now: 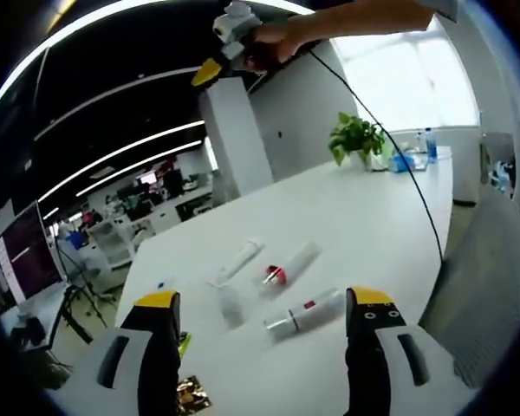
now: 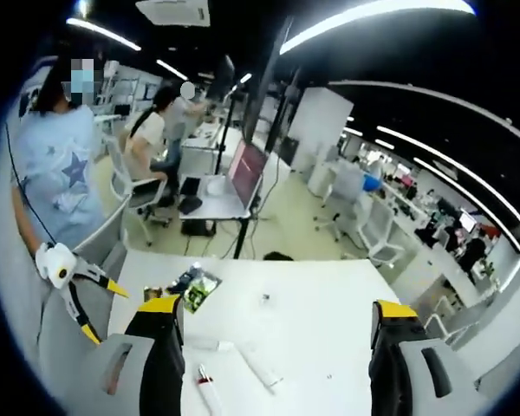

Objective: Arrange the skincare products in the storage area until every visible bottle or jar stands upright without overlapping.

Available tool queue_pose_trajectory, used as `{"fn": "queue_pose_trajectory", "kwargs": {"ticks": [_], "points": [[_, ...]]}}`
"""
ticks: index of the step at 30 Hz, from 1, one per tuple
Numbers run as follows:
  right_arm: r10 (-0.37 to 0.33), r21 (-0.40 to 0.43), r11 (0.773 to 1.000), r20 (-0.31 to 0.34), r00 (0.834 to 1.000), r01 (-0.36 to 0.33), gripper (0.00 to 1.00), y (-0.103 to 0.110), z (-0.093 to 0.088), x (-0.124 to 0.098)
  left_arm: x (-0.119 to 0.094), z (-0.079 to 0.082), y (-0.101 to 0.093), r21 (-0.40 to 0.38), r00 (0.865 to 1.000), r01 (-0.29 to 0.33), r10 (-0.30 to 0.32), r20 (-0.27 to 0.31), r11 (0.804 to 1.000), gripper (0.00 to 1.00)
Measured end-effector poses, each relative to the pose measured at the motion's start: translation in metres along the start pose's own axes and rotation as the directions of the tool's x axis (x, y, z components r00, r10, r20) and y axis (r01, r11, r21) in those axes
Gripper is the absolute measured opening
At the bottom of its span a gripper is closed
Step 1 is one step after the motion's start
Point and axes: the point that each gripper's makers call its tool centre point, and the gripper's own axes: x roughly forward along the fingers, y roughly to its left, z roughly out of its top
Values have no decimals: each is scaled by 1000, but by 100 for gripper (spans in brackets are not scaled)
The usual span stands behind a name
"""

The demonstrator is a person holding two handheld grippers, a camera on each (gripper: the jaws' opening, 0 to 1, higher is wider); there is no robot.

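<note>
At the bottom of the left gripper view, my left gripper (image 1: 264,325) rises with its yellow-tipped jaws spread wide and nothing between them. Just beyond, in the lower centre of the frame, four skincare products lie flat on the white desk (image 1: 364,217): a silver-capped tube (image 1: 305,315), a small white bottle (image 1: 230,303), a red-capped tube (image 1: 288,266) and a slim white tube (image 1: 240,258), near one another, none upright. Further off, at the upper right, a potted plant (image 1: 357,137) stands on the desk. My right gripper (image 1: 218,52) hangs at the top centre.

In the right gripper view, my right gripper (image 2: 277,321) also has its jaws spread, empty, above two white tubes (image 2: 260,368) at the bottom centre. The left gripper (image 2: 69,286) shows at left, before a person (image 2: 56,165).
</note>
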Motion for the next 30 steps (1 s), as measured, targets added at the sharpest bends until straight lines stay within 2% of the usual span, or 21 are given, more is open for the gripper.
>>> {"fn": "queue_pose_trajectory", "kwargs": {"ticks": [2,5,7,9,12,14,15,18,23,25,27,29,30], "points": [[39,-3,999,-64,997,-39,90,1,-19,14,0,-2,-1,12,1000,-4,4,-10,1000,66],[95,-10,995,-155,983,-98,90,6,-48,36,-1,-3,0,20,1000,-18,18,-19,1000,57],[126,-34,990,-181,975,-134,87,9,-58,47,1,-10,-2,14,998,-11,11,-55,1000,58],[161,-37,984,-231,960,-174,85,12,-72,60,3,-13,-4,27,998,-3,5,-66,1000,59],[193,-54,975,-260,946,-214,81,15,-84,81,2,-15,-6,19,997,7,-6,-78,1000,55],[225,-67,964,-301,927,-256,80,20,-96,94,1,-15,-4,5,997,5,-5,-77,1000,52],[249,-62,957,-331,910,-284,80,23,-104,101,1,-16,-3,0,997,3,-3,-79,1000,52],[267,-62,948,-380,885,-312,79,23,-123,118,2,-19,-2,7,996,-3,3,-90,1000,53],[288,-43,940,-429,856,-338,77,20,-149,143,1,-21,-1,5,995,-6,6,-98,1000,52],[308,-15,936,-448,839,-352,76,19,-159,150,1,-20,-1,2,996,-9,9,-91,1000,51],[319,-1,933,-457,830,-359,76,17,-168,158,1,-22,1,-4,995,-15,14,-96,1000,51],[329,26,932,-478,814,-361,77,14,-180,166,1,-23,1,-2,995,-15,15,-100,1000,51],[335,46,931,-504,796,-363,79,14,-190,168,1,-24,1,-1,995,-14,13,-102,1000,51]]}}
